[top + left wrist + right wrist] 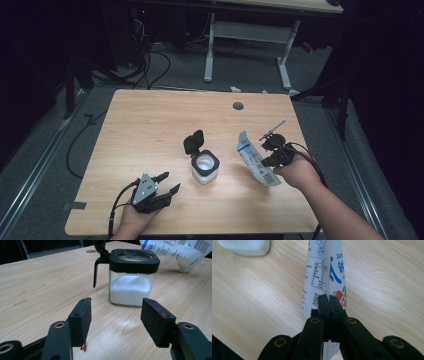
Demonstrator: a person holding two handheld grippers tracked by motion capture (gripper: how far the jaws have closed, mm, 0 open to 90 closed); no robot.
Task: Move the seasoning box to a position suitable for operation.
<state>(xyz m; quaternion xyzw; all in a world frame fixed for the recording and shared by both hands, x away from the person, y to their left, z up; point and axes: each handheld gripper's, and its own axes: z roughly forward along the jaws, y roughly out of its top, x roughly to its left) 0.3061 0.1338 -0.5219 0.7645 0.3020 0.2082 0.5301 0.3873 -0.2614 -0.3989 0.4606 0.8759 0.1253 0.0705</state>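
The right gripper [329, 298] is clamped on the limp, light pouch [256, 161], best pinched at its flat edge; the left gripper [167, 182], jaws apart, waits at 7 o'clock of the open jar [204, 168].

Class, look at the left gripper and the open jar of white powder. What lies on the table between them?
Nothing: between the open left gripper and the jar there is bare table, plainly in the left gripper view and also in the high view.

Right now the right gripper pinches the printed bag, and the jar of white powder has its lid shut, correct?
Not quite. The jar has its lid flipped up and open, as the high view shows. The rest holds: the right gripper pinches the printed bag.
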